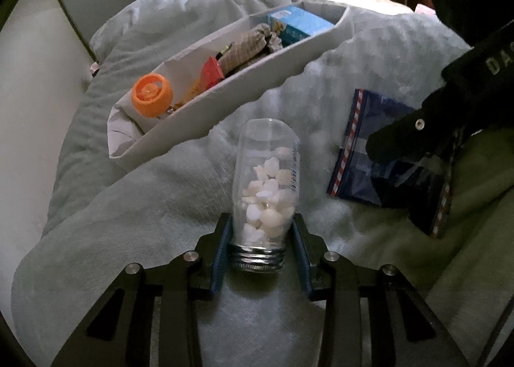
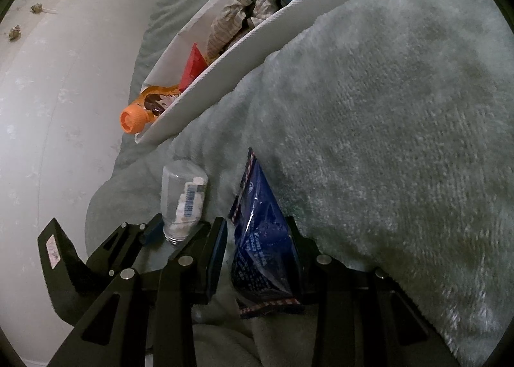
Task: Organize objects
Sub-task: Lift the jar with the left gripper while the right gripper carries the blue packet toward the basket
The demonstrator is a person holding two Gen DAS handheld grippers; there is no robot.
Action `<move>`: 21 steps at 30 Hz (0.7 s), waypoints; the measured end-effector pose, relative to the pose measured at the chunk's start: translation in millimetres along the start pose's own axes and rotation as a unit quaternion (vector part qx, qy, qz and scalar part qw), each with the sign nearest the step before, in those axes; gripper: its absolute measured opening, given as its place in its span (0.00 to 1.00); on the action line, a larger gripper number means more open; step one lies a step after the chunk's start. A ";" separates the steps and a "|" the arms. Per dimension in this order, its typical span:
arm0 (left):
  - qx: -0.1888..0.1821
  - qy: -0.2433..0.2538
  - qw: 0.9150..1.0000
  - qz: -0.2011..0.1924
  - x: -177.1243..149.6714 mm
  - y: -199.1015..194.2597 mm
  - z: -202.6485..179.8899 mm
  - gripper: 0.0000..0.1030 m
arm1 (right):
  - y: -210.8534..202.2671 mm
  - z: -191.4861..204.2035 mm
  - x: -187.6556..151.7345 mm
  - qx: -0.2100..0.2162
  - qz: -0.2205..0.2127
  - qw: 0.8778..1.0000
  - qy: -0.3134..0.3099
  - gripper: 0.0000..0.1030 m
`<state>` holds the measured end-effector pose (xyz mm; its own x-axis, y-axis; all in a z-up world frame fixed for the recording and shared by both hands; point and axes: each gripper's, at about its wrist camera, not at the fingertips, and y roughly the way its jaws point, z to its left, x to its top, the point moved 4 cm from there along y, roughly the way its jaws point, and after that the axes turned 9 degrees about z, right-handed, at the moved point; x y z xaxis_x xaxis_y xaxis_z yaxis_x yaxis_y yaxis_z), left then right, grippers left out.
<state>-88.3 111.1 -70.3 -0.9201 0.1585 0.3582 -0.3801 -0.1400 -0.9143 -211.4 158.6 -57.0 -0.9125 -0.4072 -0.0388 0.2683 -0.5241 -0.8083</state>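
Left gripper [image 1: 261,240], left wrist view: jaws clamped on clear tablet bottle [image 1: 266,180], long axis pointing ahead toward white organizer [image 1: 180,135] up-left on the blanket; right gripper [image 2: 257,257], right wrist view: closed on blue pouch [image 2: 261,238], organizer [image 2: 225,68] farther off.

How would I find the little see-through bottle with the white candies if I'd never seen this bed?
Start at the fluffy pale green blanket and the long white organizer box resting on it. Just in front of that box, the left gripper pinches a small clear bottle near its threaded, capless neck. It is the only see-through thing, half full of white tablets, unlike the flat blue packet in the right gripper.
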 end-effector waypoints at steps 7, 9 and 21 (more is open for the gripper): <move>-0.016 -0.012 1.000 -0.020 4.4 -3.9 4.6 0.35 | 0.0 -1.3 -1.8 -0.001 0.004 1.000 0.000 0.33; -0.023 -0.018 0.999 -0.022 5.1 -4.6 7.8 0.35 | -1.3 -0.9 -5.4 0.002 0.011 1.000 -0.002 0.33; -0.063 -0.064 0.996 -0.030 4.3 -6.1 25.2 0.35 | -19.2 2.6 -35.7 -0.008 0.016 0.999 -0.037 0.30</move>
<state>-92.3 88.0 -58.4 -0.9039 0.0364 0.4261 -0.4267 -0.0094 -0.9043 -183.2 181.3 -38.6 -0.8780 -0.4782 -0.0218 0.2918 -0.4987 -0.8162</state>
